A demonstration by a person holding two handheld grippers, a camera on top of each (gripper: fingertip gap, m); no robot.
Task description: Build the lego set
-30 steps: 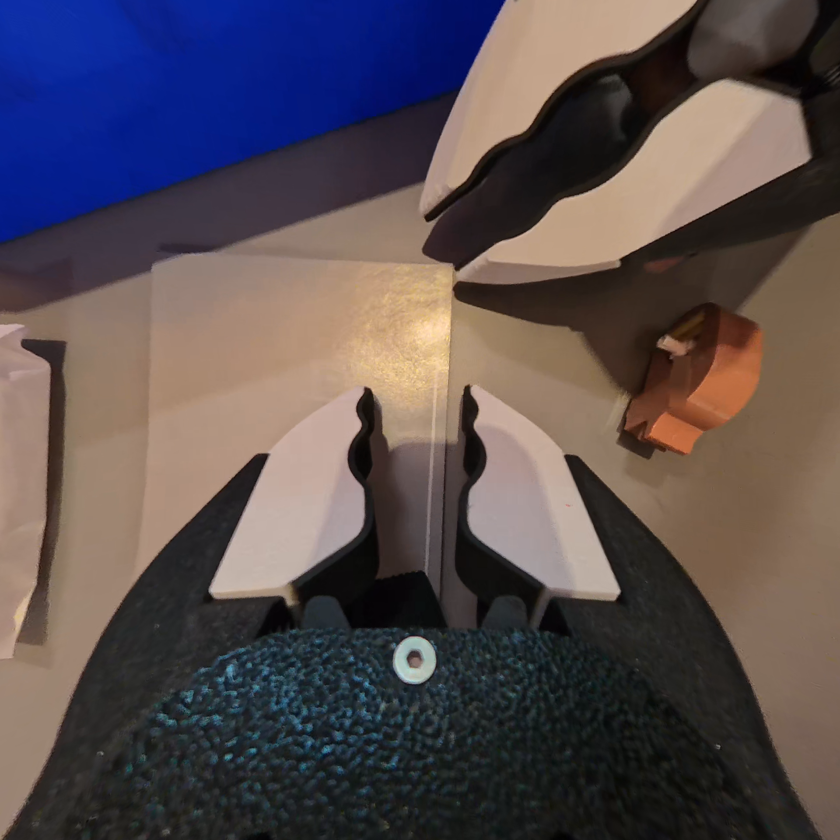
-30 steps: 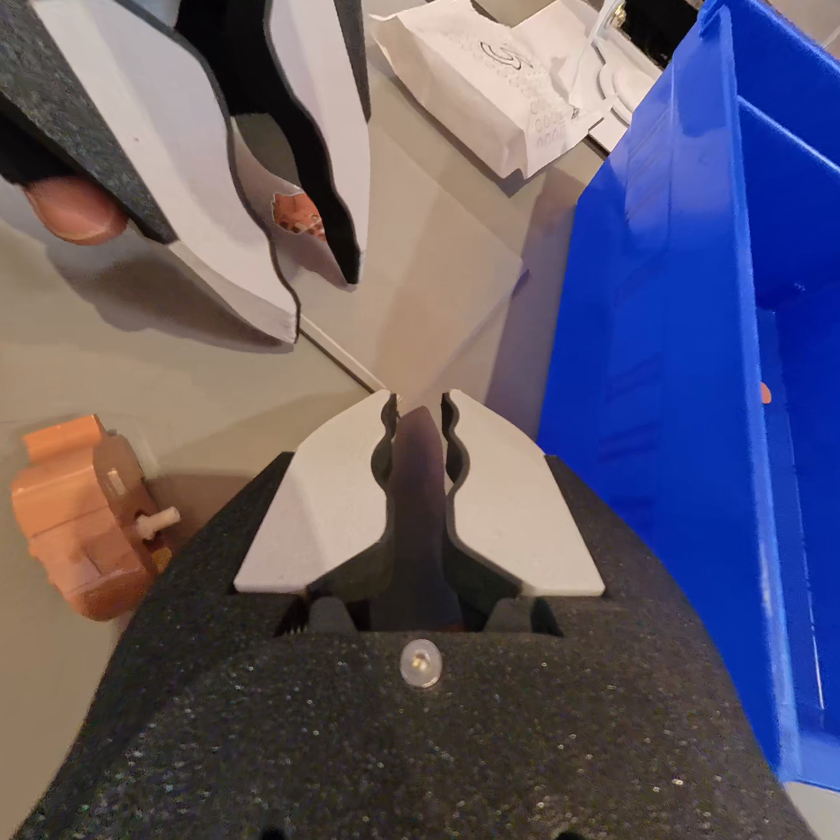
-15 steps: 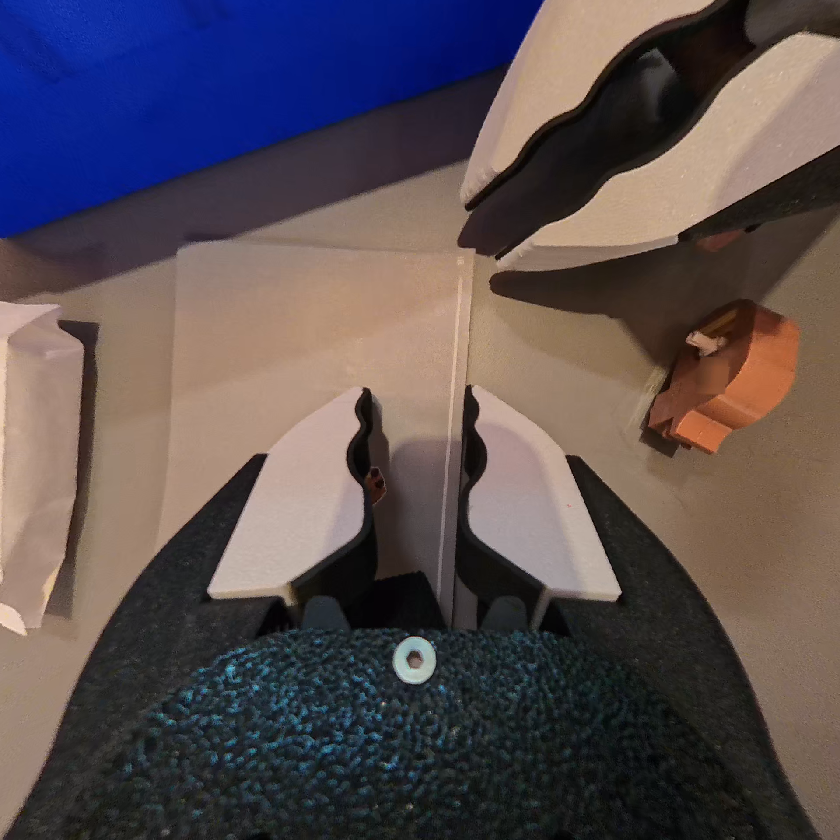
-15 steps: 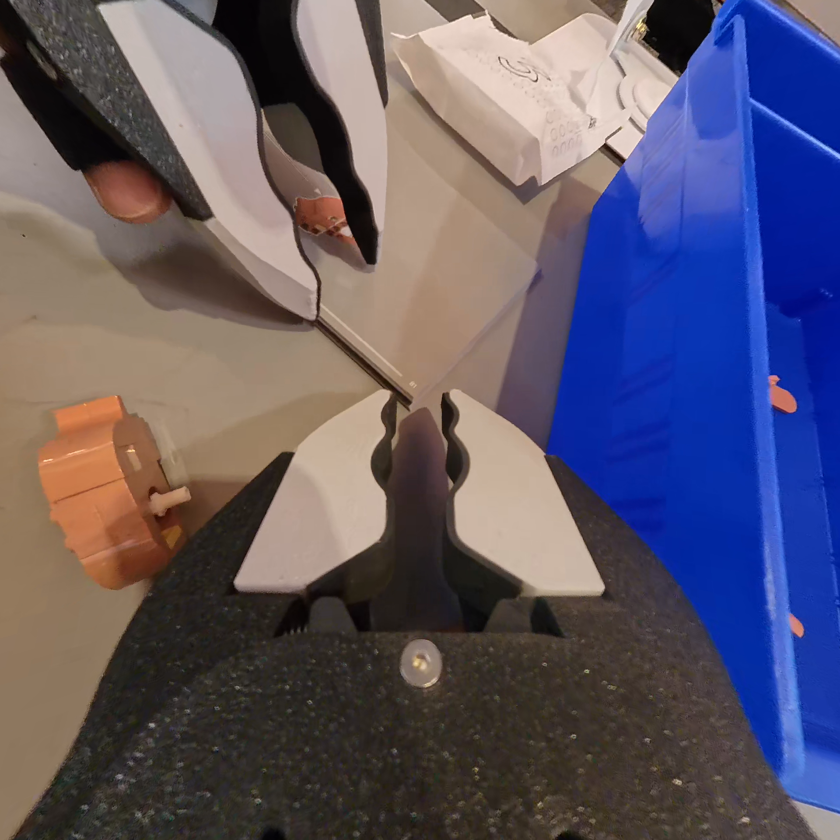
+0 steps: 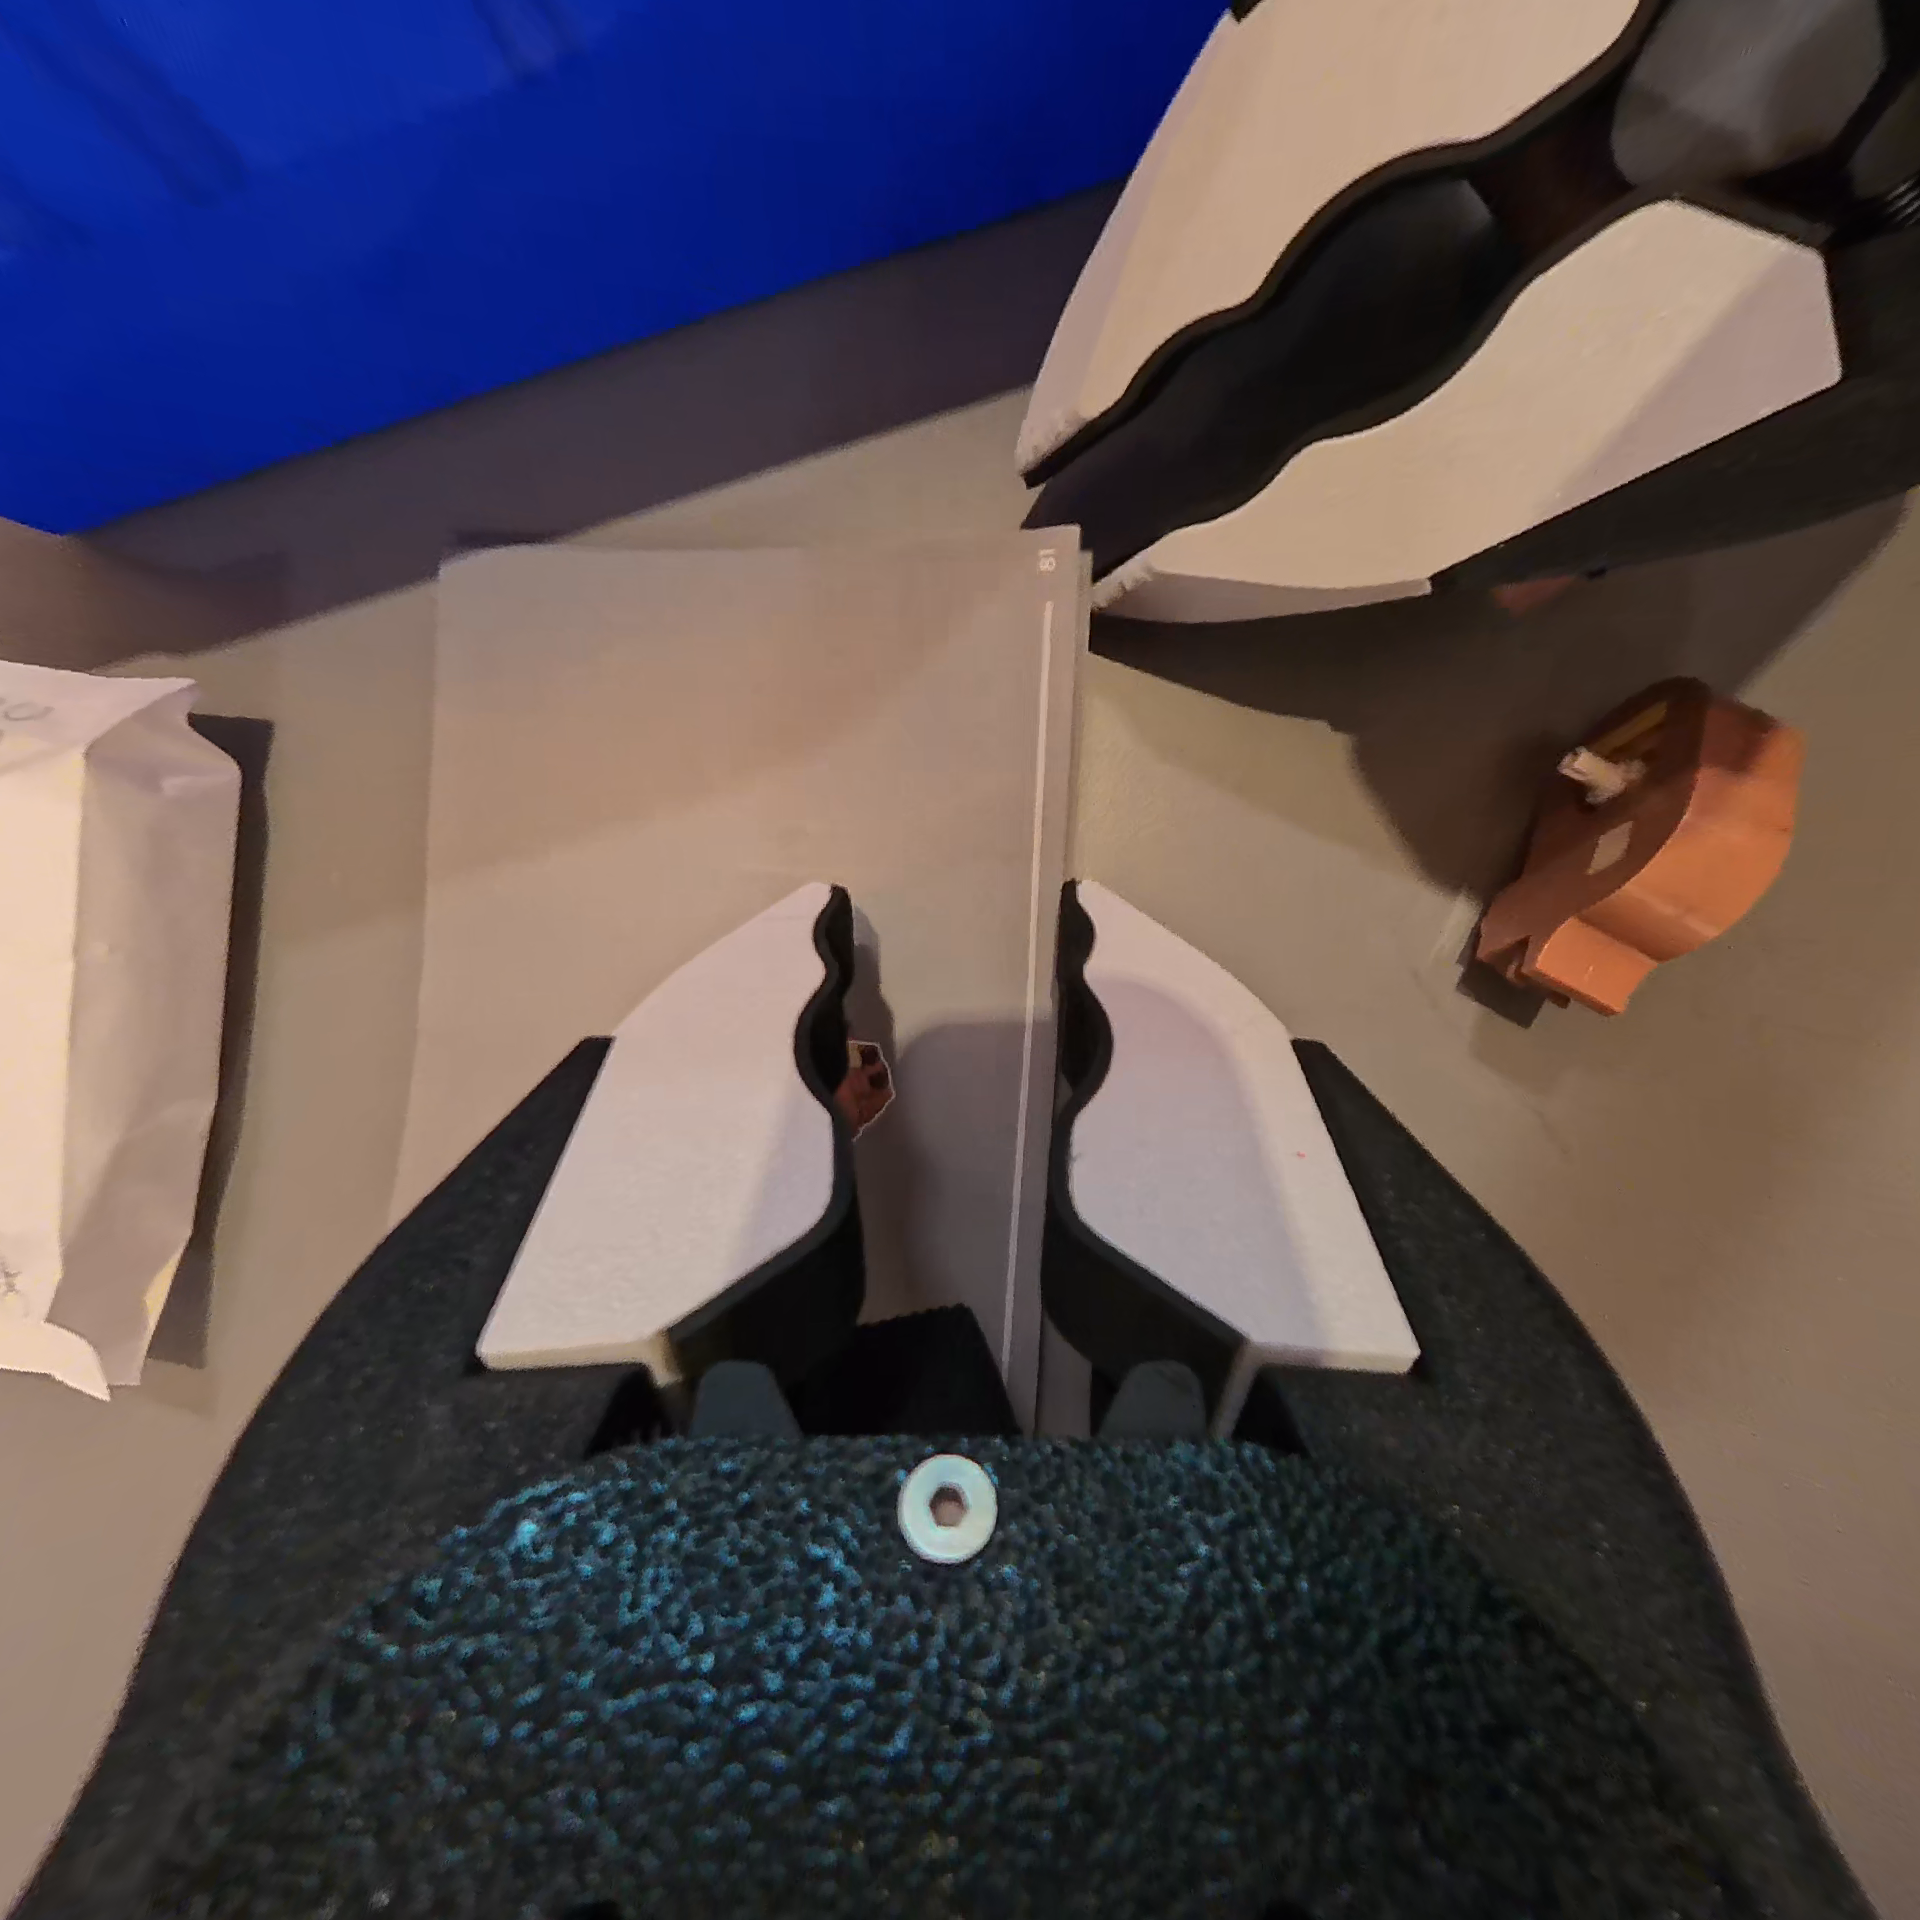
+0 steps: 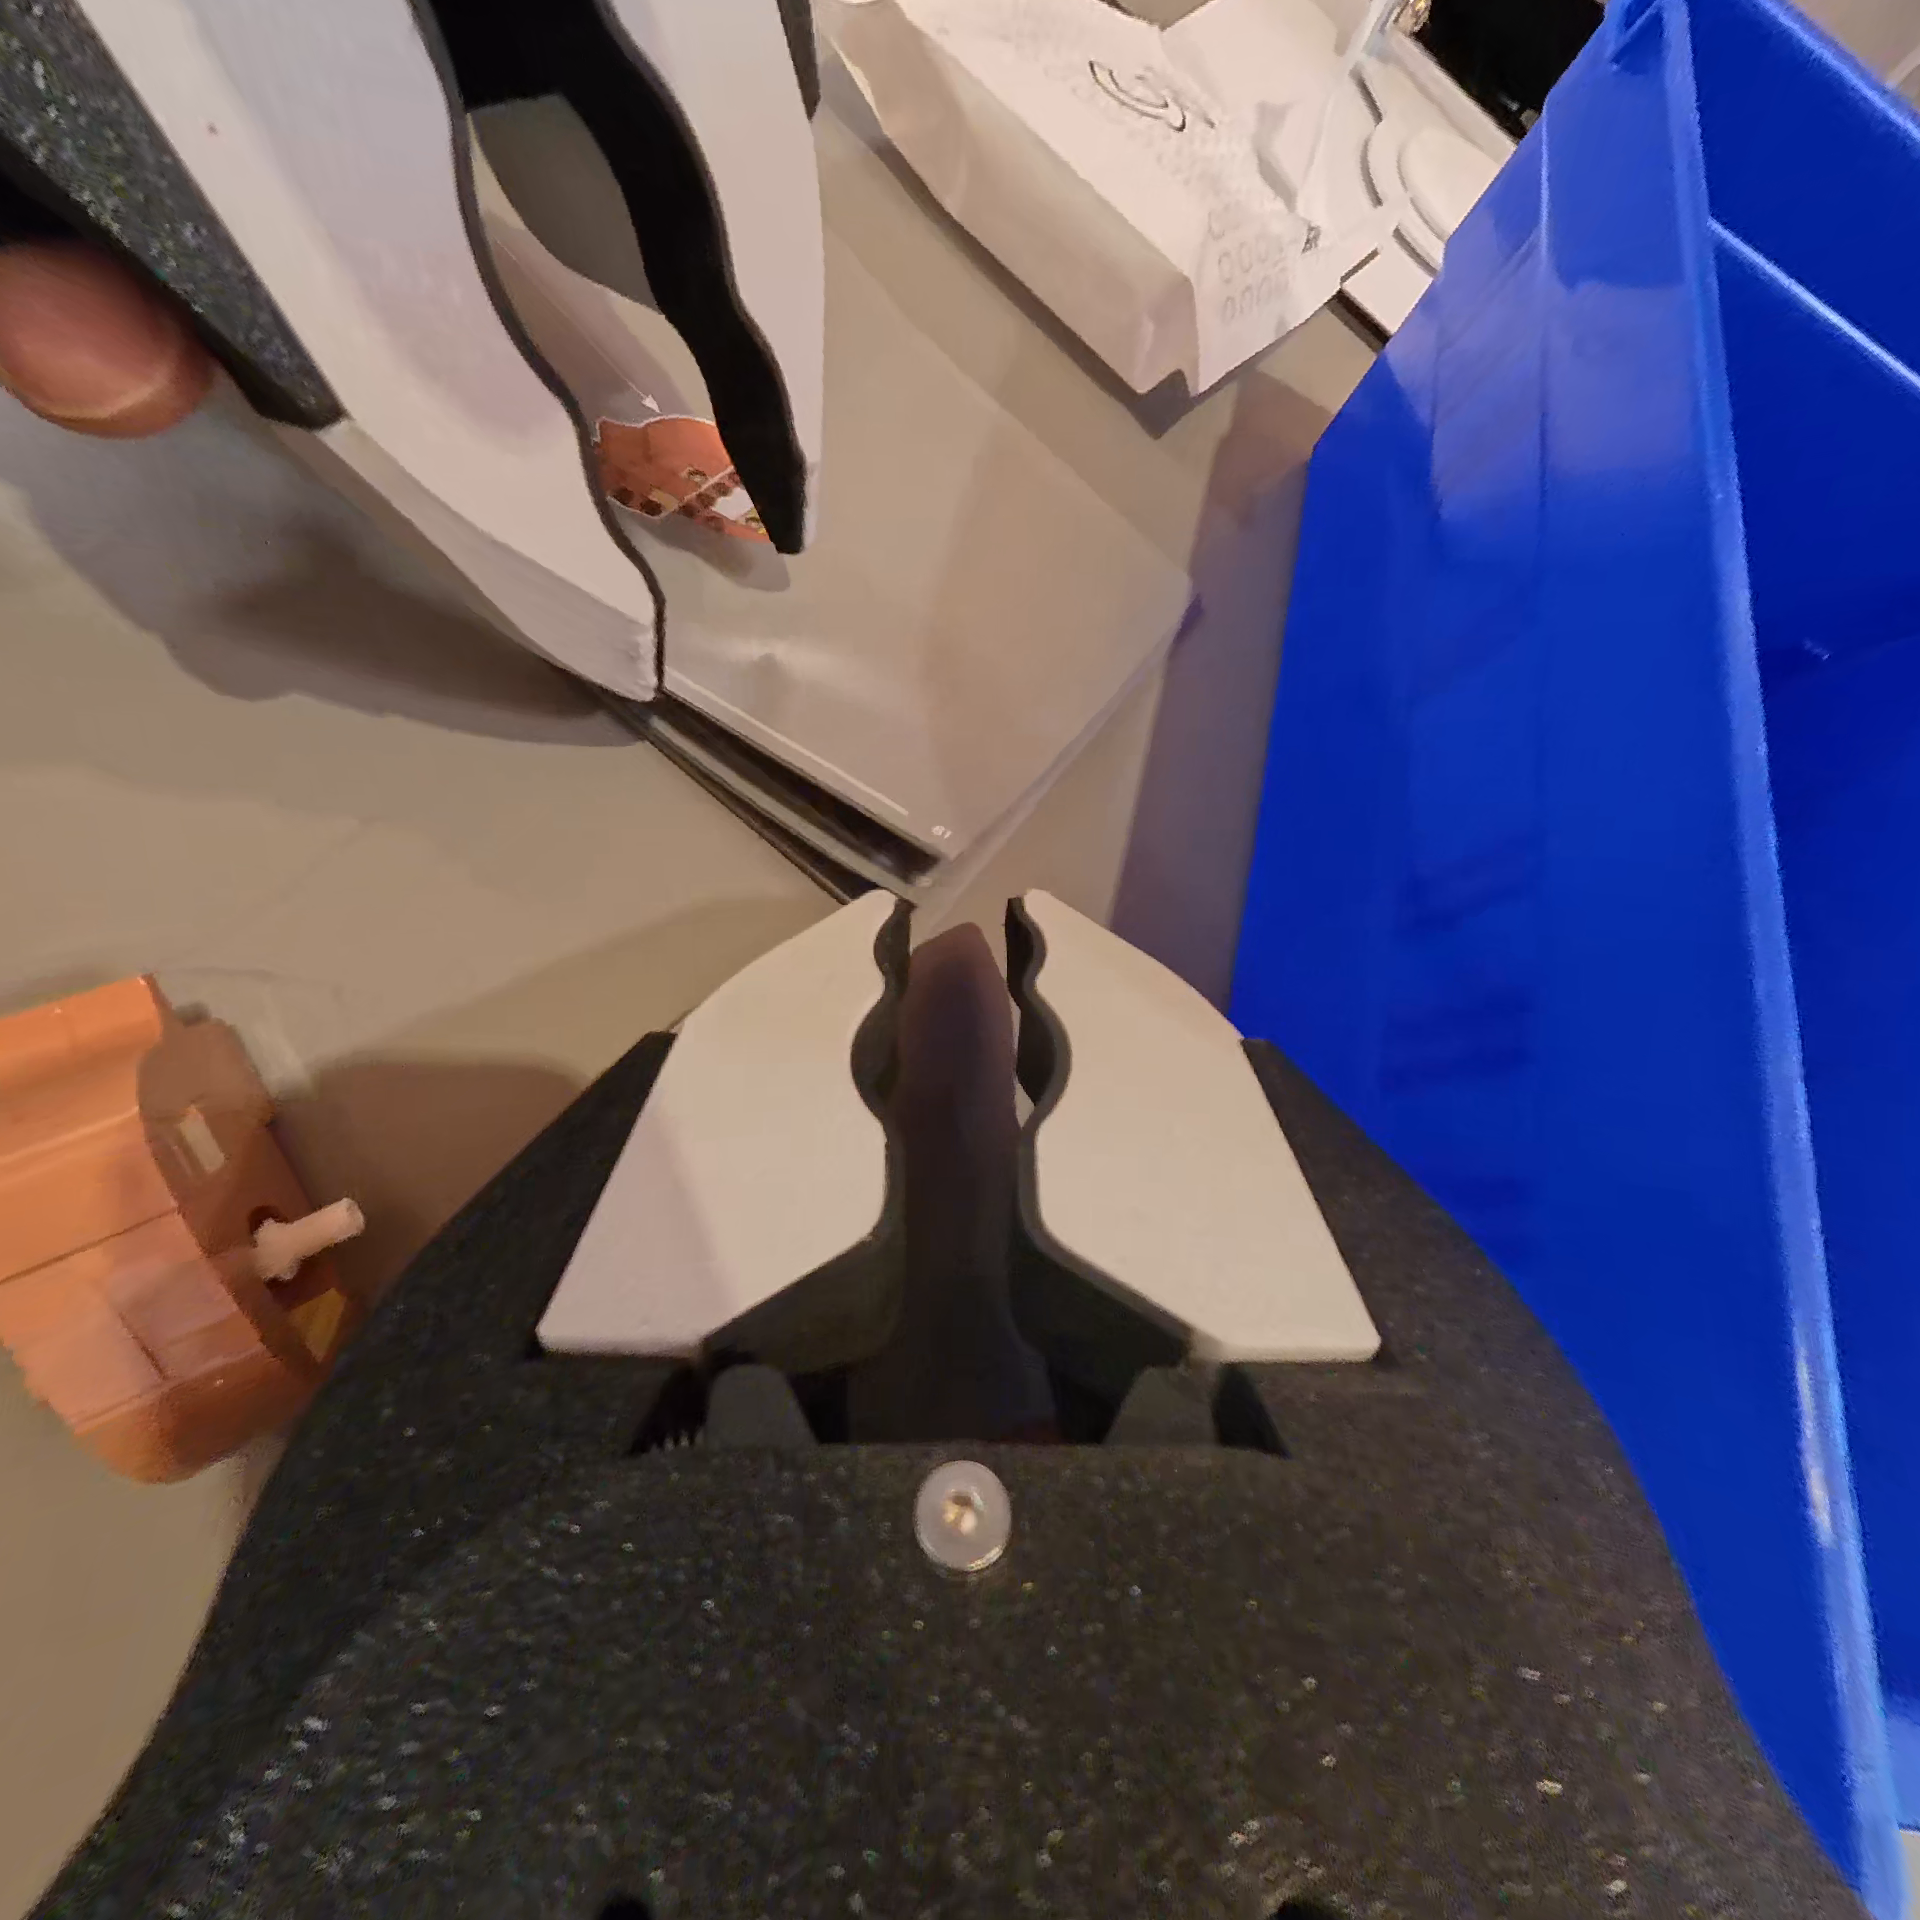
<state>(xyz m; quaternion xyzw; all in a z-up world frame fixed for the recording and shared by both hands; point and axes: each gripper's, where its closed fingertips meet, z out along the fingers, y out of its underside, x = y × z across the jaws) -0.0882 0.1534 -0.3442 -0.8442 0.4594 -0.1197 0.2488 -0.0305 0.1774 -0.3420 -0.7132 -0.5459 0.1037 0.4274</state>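
The grey table (image 5: 1558, 1299) carries everything here. A big blue bin (image 6: 1558, 727) stands on the right gripper's right side, close to it.

A flat clear plastic bag (image 5: 727, 779) lies on the table in front of the bin. It has a thin white line along one long edge. In the right wrist view, the two layers look a little parted at this edge, with a dark slit between them. A white paper packet (image 5: 94, 987) lies just beside the bag, on its far side from the right gripper.

The left gripper (image 5: 956, 904) is over the bag with its fingers spread wide, and no pad presses on the film. The lined edge runs between the fingers, close to the right one.

The right gripper (image 6: 956, 914) has its tips at the near corner of the bag, only a narrow gap apart. A dark shape fills this gap, and I cannot tell if it is a held thing or only shadow.

An orange plastic part (image 5: 1642, 862) with a small white peg lies apart from the bag, near the right gripper. A small brown piece (image 5: 868, 1086) with dark dots shows at the left finger's pad, in or on the bag.

I judge the film thin and slippery. The lined edge is probably the firmest place to hold, and any pull should be slow so the small piece stays in place.
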